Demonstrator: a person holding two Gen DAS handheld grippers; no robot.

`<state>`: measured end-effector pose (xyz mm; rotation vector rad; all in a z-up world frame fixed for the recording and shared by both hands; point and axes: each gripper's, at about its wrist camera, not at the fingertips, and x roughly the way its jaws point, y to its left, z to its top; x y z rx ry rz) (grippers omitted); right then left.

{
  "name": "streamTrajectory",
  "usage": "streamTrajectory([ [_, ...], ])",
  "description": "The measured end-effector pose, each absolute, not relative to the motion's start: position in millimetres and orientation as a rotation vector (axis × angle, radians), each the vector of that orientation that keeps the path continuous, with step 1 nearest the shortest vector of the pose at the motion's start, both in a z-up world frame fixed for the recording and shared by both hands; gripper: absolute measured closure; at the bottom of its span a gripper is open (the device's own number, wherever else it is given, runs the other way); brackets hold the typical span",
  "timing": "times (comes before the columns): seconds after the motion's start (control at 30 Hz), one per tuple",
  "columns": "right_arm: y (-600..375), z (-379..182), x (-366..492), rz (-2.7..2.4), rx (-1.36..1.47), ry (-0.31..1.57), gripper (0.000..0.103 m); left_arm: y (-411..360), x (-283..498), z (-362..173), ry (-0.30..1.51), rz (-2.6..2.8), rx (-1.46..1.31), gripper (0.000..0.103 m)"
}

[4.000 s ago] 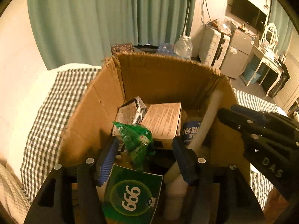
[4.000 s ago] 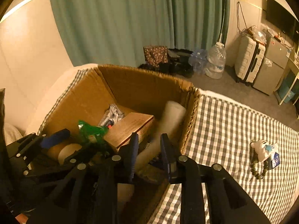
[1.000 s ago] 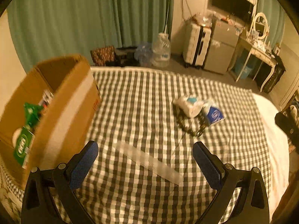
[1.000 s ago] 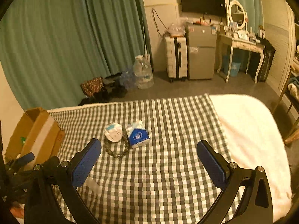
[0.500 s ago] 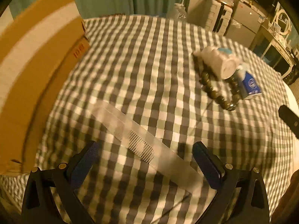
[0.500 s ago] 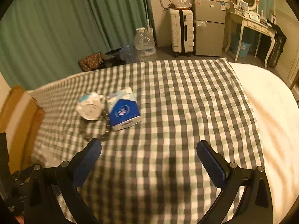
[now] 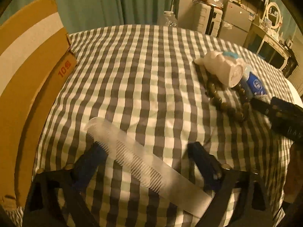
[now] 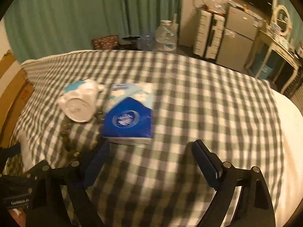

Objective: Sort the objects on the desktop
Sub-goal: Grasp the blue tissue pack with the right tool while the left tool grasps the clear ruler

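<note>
A clear plastic comb [image 7: 144, 164] lies slantwise on the checked cloth. My left gripper [image 7: 147, 157] is open low over it, one finger on each side. A white mug [image 7: 225, 70] lies on its side by a dark bead bracelet [image 7: 223, 102] and a blue tissue pack [image 7: 255, 85]. In the right wrist view my right gripper [image 8: 151, 153] is open just short of the tissue pack [image 8: 130, 117]; the mug [image 8: 79, 104] and the beads [image 8: 66, 132] lie to its left.
The cardboard box [image 7: 28, 75] stands at the left edge of the cloth, also in the right wrist view [image 8: 11, 87]. The right gripper [image 7: 280, 113] reaches in beside the beads. Curtain, water bottles, suitcase and fridge stand behind the bed.
Both grippers left the box, opened wide and dropped toward the cloth. The left has closed in over the comb; the right has come close to the tissue pack.
</note>
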<state>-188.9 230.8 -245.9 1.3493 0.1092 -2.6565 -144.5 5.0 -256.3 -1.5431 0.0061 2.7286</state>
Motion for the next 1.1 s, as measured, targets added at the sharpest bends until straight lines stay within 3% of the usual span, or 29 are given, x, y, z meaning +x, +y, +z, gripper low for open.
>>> streamTrajectory([
  [0.07, 221, -247, -187, -2.633, 1.341, 0.158, 0.014, 5, -150, -249, -0.011, 2.714, -1.522, 0.039],
  [0.2, 219, -246, -190, -2.678, 1.327, 0.141, 0.014, 3, -149, -239, -0.049, 2.676, -1.535, 0.062],
  [0.23, 222, -246, -200, -2.69, 1.335, 0.136, 0.014, 3, -147, -238, -0.052, 2.664, -1.537, 0.072],
  [0.37, 222, -248, -207, -2.746, 1.322, 0.15, 0.014, 7, -135, -236, -0.066, 2.619, -1.551, 0.088],
  [0.4, 221, -248, -209, -2.753, 1.313, 0.15, 0.015, 6, -132, -238, -0.06, 2.616, -1.549, 0.089],
  [0.47, 219, -246, -213, -2.753, 1.306, 0.154, 0.031, 6, -129, -242, -0.046, 2.614, -1.543, 0.09],
  [0.5, 218, -245, -213, -2.748, 1.315, 0.151, 0.05, 7, -128, -244, -0.044, 2.616, -1.54, 0.09],
  [0.77, 243, -226, -210, -2.762, 1.399, -0.057, 0.059, 4, -122, -262, -0.026, 2.632, -1.508, 0.091],
  [0.9, 258, -202, -204, -2.789, 1.324, -0.168, 0.06, 0, -118, -258, -0.092, 2.616, -1.508, 0.1],
  [1.1, 261, -184, -194, -2.814, 1.253, -0.216, 0.06, 2, -117, -239, -0.075, 2.622, -1.484, 0.101],
])
